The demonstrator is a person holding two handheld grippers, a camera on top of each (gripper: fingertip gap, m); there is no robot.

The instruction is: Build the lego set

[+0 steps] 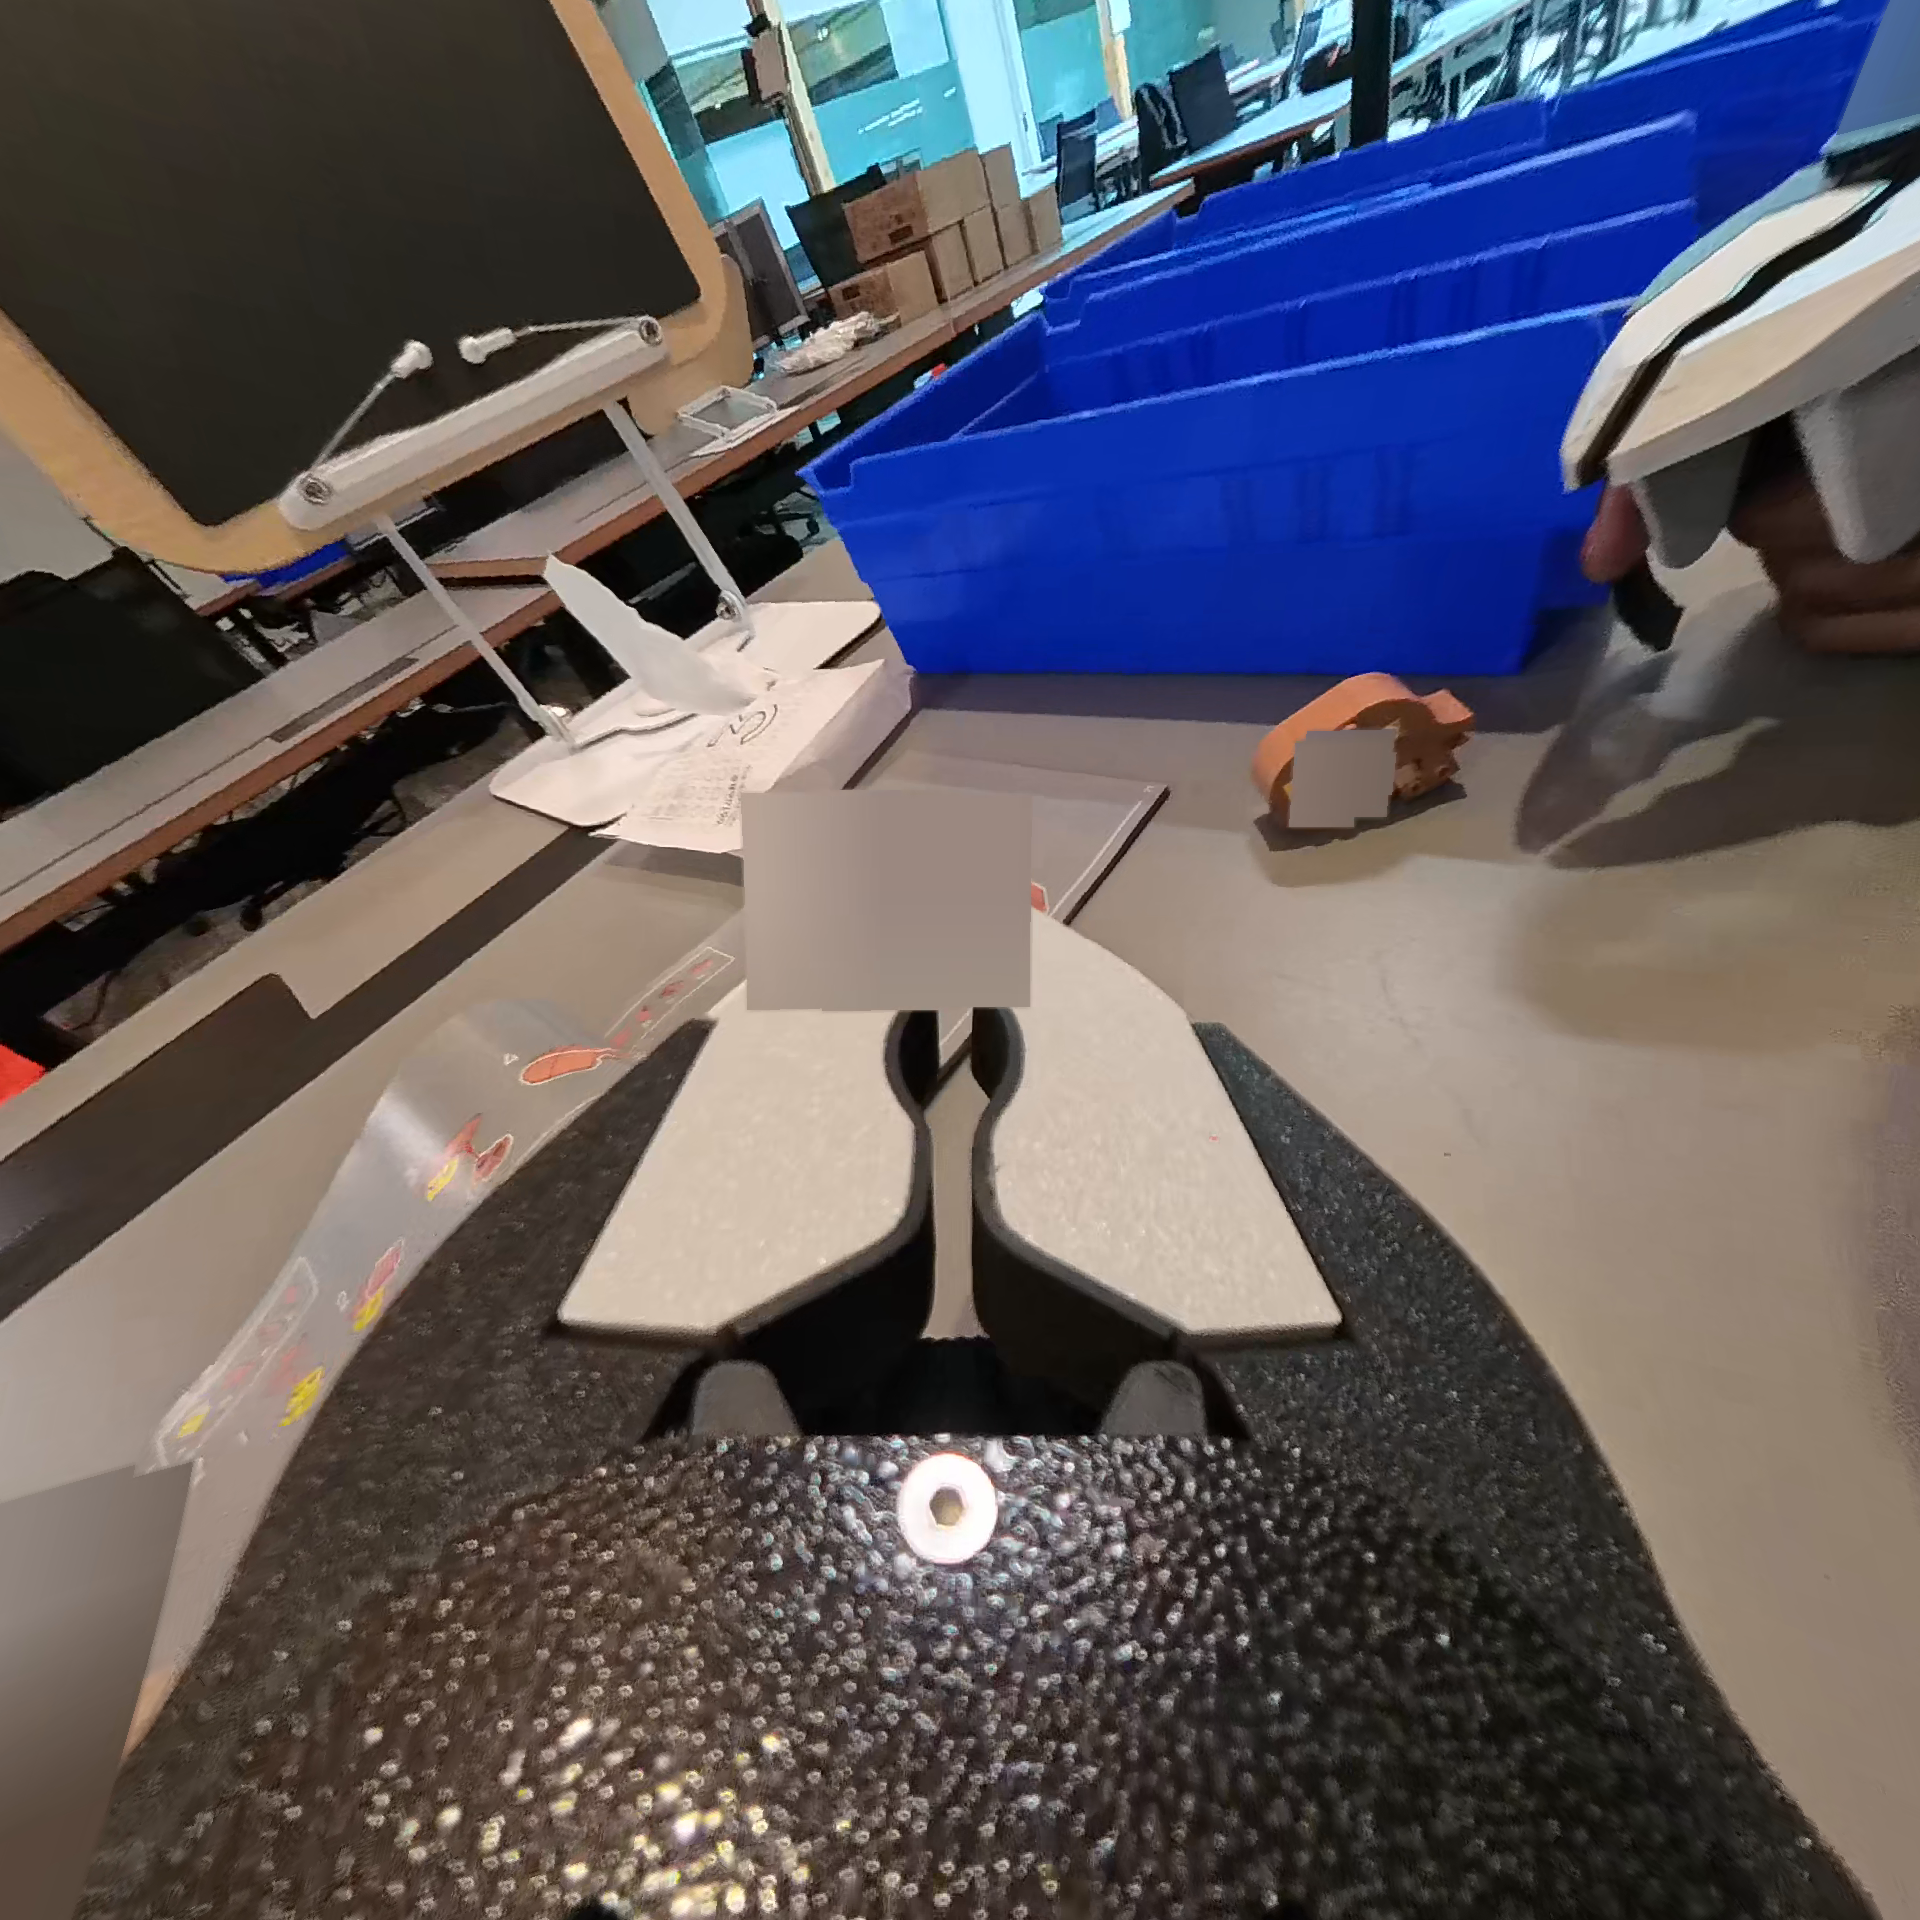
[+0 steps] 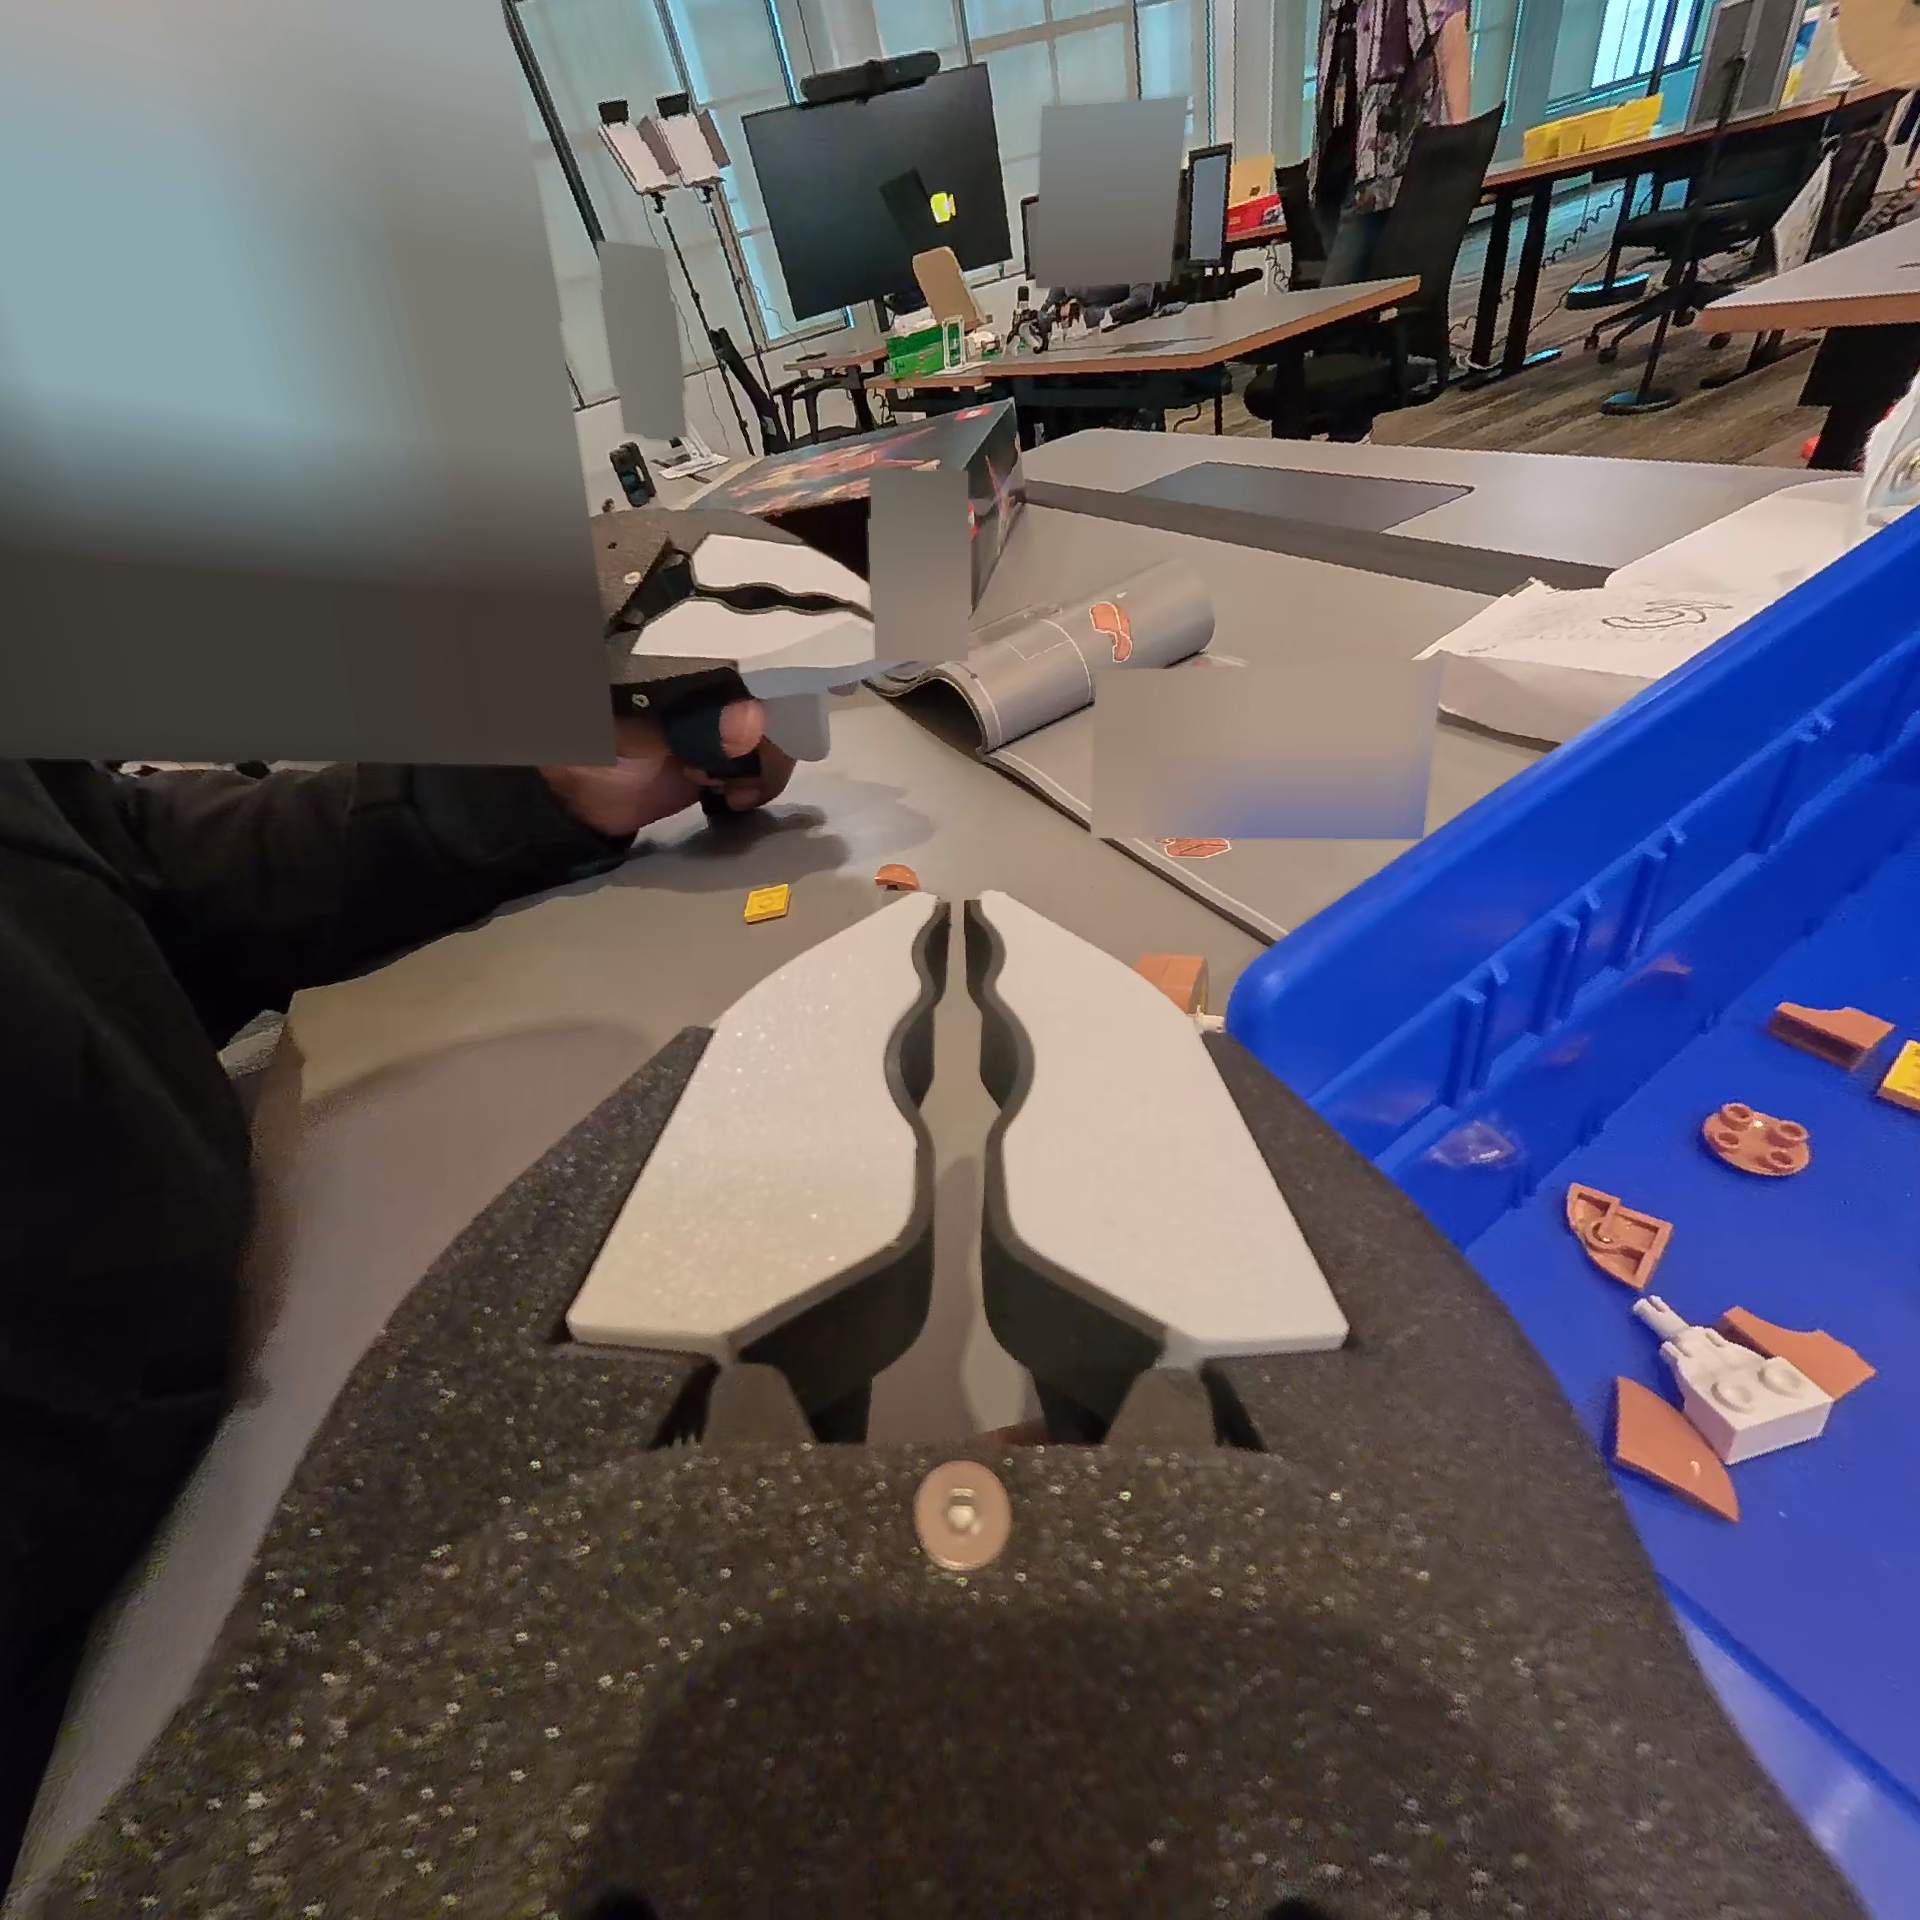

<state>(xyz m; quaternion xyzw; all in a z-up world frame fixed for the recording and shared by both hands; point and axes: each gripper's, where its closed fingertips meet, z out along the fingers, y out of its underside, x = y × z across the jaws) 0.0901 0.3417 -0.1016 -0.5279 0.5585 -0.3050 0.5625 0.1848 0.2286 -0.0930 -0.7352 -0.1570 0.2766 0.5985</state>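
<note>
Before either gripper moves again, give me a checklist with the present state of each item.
1. Right gripper shut, nothing between its fingers: ok.
2. Left gripper fingertips visible: cannot tell, a blurred patch covers them.
3. Yellow tile and small brown piece lie free on the grey table ahead of right gripper: ok.
4. Blue bin right of right gripper holds loose brown bricks: ok.
5. Brown brick assembly stands apart from both grippers: ok.

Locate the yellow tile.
In the right wrist view the yellow tile lies flat on the grey table, left of the right gripper tips, beside a small brown piece.
</note>
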